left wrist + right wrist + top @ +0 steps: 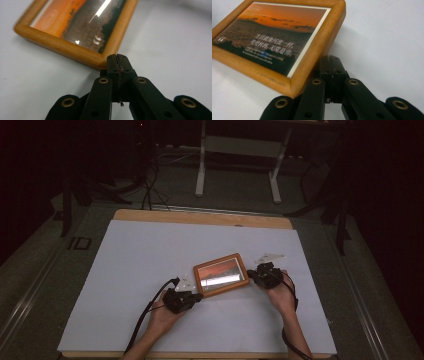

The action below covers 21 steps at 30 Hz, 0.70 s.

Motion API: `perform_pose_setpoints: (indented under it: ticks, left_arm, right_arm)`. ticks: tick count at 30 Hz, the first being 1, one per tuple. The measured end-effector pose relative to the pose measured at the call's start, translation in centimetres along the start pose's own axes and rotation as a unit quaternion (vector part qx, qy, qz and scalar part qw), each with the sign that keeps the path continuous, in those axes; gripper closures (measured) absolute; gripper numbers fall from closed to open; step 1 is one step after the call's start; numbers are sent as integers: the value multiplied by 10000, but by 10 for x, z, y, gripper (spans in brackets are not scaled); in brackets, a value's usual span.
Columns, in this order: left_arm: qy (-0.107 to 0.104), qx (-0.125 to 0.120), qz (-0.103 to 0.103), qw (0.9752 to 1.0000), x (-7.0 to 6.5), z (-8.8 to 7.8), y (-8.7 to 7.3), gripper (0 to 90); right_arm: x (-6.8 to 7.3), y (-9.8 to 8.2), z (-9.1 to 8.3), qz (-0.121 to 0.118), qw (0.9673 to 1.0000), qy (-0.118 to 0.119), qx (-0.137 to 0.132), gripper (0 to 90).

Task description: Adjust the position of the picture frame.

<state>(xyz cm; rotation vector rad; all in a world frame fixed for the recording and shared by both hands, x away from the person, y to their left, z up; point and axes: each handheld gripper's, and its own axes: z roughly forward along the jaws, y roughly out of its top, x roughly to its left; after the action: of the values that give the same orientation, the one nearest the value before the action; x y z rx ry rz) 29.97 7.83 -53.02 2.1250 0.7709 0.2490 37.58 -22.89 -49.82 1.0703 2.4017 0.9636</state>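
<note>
Frame [221,274] between grippers, white sheet [135,270] underneath

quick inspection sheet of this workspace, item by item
surface: white sheet over a wooden table, flat.
job's things: wooden picture frame lying face up, sunset photo with text, glare on the glass.
clutter: two small white three-cornered plates, one left of the frame, one to its right.
grippers: left hand-held gripper shut, tip at a frame corner; right hand-held gripper shut, tip against the frame's edge; neither grips it.
cables: black cable trailing from the left gripper; more on the floor.
surroundings: dark room, white stand legs behind the table.
</note>
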Motion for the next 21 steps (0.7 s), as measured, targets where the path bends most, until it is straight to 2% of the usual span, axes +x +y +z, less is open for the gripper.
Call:
perform_pose_setpoints:
  ticks: [4,8,12,15,21]
  left_arm:
    - [199,-35,-10,9998,11,-3,7,898]
    - [419,-123,-215,9988,34,-1,18,898]
    - [589,-143,-267,9978,55,2,30,898]
    - [662,-97,-313,9973,73,9,40,898]
    - [765,85,-346,9964,94,31,49,898]
  right_arm:
    - [2,-1,-3,-64,10000,-22,17,900]
    - [6,-3,-9,-133,9999,-65,12,900]
    - [12,-8,-18,-259,9996,-51,25,900]
    - [16,-12,-23,-347,9993,-94,49,900]
    - [26,-22,-30,-505,9986,-3,155,900]
